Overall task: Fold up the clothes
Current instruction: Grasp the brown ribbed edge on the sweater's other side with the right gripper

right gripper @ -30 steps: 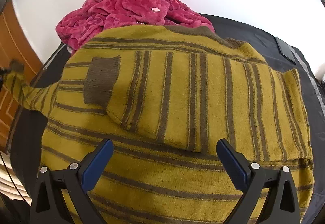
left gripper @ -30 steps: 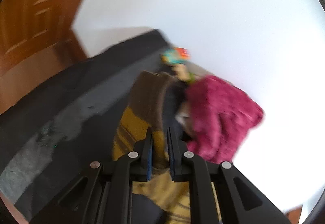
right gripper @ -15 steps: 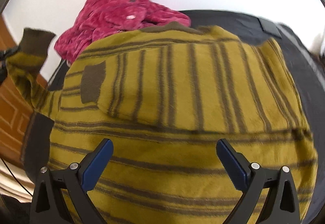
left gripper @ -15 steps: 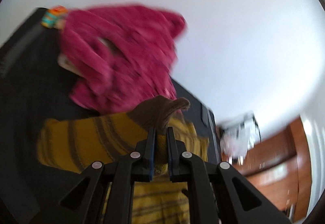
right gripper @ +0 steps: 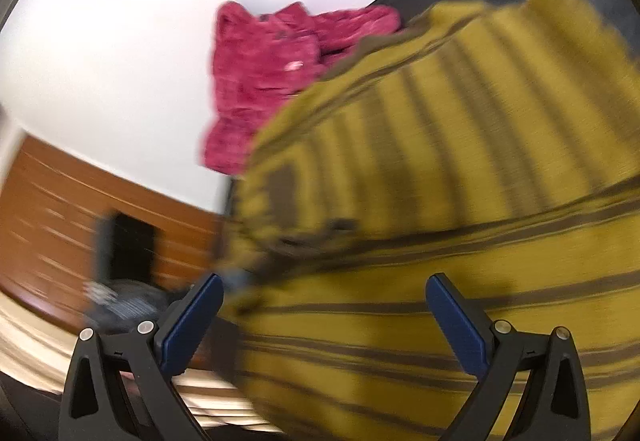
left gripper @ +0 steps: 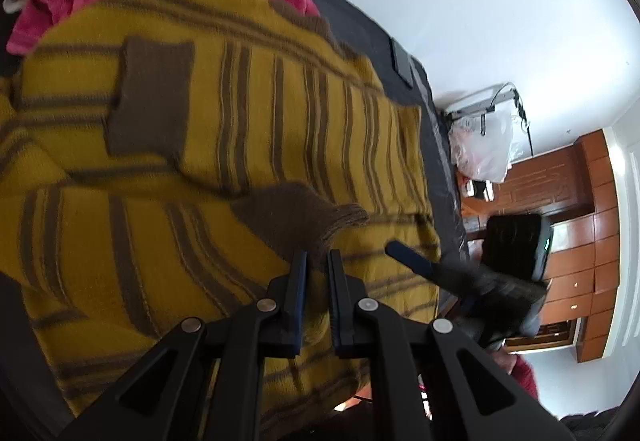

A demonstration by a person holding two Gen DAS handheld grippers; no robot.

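L gripper (left gripper: 317, 265) clamped on brown cuff (left gripper: 296, 213), R gripper (right gripper: 324, 305) jaws wide w/ nothing held: lay sleeve flat across striped sweater (left gripper: 240, 113) on dark surface (left gripper: 432, 129), then release.

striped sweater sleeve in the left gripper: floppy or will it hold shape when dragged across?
Likely floppy: the sleeve sags and creases behind the left gripper, shut on its brown cuff. The thick fuzzy knit probably grips well, not slippery. The sweater body looks bulky, so it may bunch rather than slide.
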